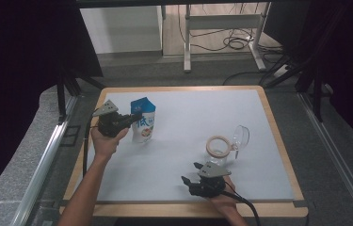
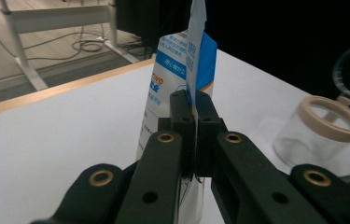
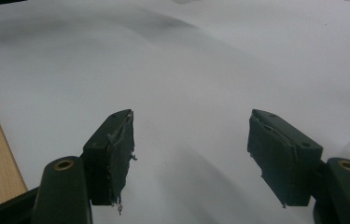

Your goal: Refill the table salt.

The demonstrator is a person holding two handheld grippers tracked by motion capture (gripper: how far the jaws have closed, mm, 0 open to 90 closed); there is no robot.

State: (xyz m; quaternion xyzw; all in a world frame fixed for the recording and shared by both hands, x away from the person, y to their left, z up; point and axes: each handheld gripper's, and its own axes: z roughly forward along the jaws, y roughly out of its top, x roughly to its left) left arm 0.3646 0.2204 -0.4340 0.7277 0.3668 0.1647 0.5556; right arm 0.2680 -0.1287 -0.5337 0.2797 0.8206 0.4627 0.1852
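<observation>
Left gripper (image 1: 128,120) is clamped on the thin side seam of the blue-and-white pouch (image 1: 143,121), at 10 o'clock on the table (image 1: 277,141); that slim pinch could slip or tip the pouch. Right gripper (image 3: 191,154) idles at 6 o'clock, jaws apart, empty. Glass jar (image 1: 221,149) contents and pouch print unreadable.

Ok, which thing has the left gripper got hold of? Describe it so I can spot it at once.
On the white table, look at the left side: a blue-and-white pouch stands upright there, its edge pinched in the left gripper. Unlike the clear glass jar with a beige ring on the right, it is printed and opaque.
</observation>
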